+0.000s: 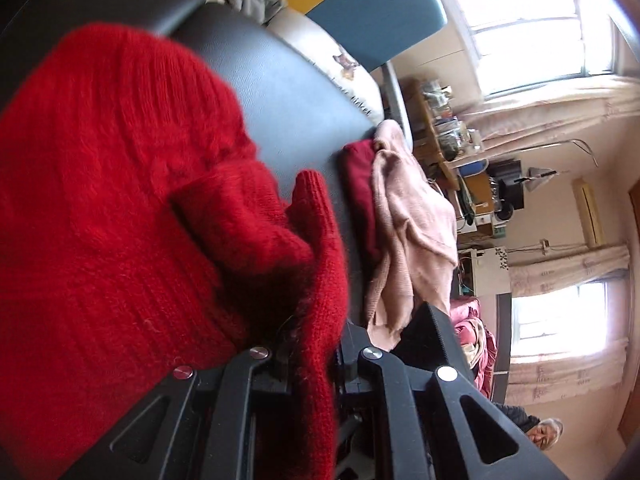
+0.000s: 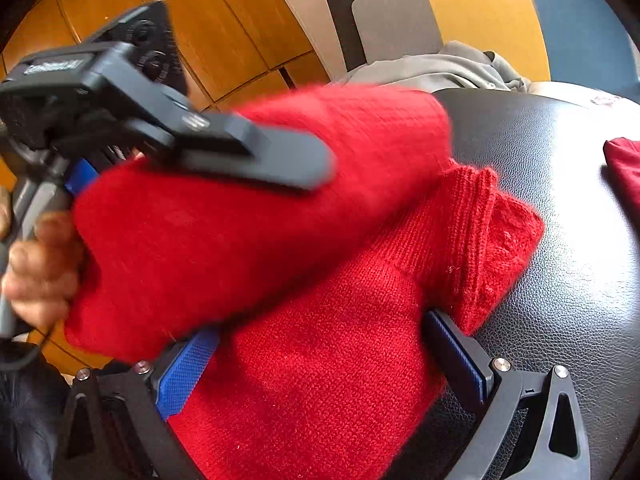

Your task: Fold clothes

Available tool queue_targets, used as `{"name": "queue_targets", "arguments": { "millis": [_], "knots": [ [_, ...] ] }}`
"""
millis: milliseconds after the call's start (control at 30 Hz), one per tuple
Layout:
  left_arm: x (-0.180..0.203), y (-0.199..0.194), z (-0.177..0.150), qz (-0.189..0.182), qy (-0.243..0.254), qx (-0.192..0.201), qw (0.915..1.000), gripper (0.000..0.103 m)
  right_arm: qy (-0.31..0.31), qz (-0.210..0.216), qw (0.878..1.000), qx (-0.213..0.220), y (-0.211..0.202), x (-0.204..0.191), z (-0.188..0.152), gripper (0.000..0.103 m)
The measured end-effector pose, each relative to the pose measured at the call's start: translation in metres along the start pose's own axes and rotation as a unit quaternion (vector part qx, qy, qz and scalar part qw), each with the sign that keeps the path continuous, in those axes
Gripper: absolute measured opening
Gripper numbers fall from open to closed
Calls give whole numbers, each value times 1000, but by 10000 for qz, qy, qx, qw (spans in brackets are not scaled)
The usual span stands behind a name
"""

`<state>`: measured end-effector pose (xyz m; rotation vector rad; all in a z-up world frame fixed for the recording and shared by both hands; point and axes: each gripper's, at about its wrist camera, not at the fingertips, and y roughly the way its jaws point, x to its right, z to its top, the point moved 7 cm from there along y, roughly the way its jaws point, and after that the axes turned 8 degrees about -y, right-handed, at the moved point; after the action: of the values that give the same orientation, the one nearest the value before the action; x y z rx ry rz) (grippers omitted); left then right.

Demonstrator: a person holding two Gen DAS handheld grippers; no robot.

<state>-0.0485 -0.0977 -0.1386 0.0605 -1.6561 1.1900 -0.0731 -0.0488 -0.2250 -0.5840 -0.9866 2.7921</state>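
Note:
A fuzzy red knitted sweater (image 1: 120, 200) lies on a black leather-like tabletop (image 1: 280, 100). My left gripper (image 1: 320, 320) is shut on a fold of it, and red fabric runs out between the fingers. In the right wrist view the left gripper (image 2: 312, 172) is blurred, held by a hand (image 2: 36, 272), and carries that fold over the rest of the red sweater (image 2: 320, 340). My right gripper (image 2: 320, 356) stands wide open low over the tabletop (image 2: 560, 200). The sweater lies between its blue pads (image 2: 456, 348), with a ribbed cuff just ahead.
A dark red garment (image 1: 360, 184) and a pink garment (image 1: 408, 220) lie at the table's far edge. A grey garment (image 2: 440, 68) is heaped at another edge, by a blue chair (image 1: 380, 12). A person (image 1: 540, 432) sits across the room. Wooden flooring (image 2: 200, 20) shows beyond.

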Motion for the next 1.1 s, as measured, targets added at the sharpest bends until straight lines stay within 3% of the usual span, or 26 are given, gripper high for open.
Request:
{"name": "queue_targets", "arguments": {
  "millis": [133, 200, 267, 500, 600, 667, 767, 833, 900, 1033, 1100],
  "knots": [
    [9, 3, -2, 85, 133, -7, 9999, 13, -10, -5, 10000, 9, 1, 0, 1, 103],
    [4, 14, -4, 155, 115, -245, 9995, 15, -41, -35, 10000, 4, -1, 2, 0, 103],
    [2, 21, -6, 192, -12, -426, 9989, 24, -71, -65, 10000, -1, -3, 3, -1, 103],
    [43, -14, -16, -820, 112, -823, 9932, 28, -128, -210, 9997, 26, -12, 4, 2, 103],
    [55, -51, -15, -1209, 354, -667, 9898, 28, -157, -457, 9987, -184, -34, 2, -9, 103],
    [45, -82, -5, -1275, 422, -318, 9904, 30, -148, -621, 9975, -302, -55, 0, -18, 103],
    [10, -125, 16, -906, 525, 421, 9936, 30, -75, -760, 9966, -310, -103, -9, -32, 103],
    [-21, -144, 28, -486, 448, 916, 9936, 30, -96, -612, 9978, -213, -124, -22, -32, 103],
    [-51, -155, 32, -254, 273, 1174, 9924, 31, -118, -79, 9998, -158, -133, -47, -24, 103],
    [-89, -141, 22, 204, 323, 1199, 9920, 31, -69, 1029, 9938, -411, -109, -93, -11, 103],
    [-92, -130, 15, 78, 389, 1154, 9925, 31, 55, 1458, 9871, -663, -80, -105, -9, 103]
  ]
}}
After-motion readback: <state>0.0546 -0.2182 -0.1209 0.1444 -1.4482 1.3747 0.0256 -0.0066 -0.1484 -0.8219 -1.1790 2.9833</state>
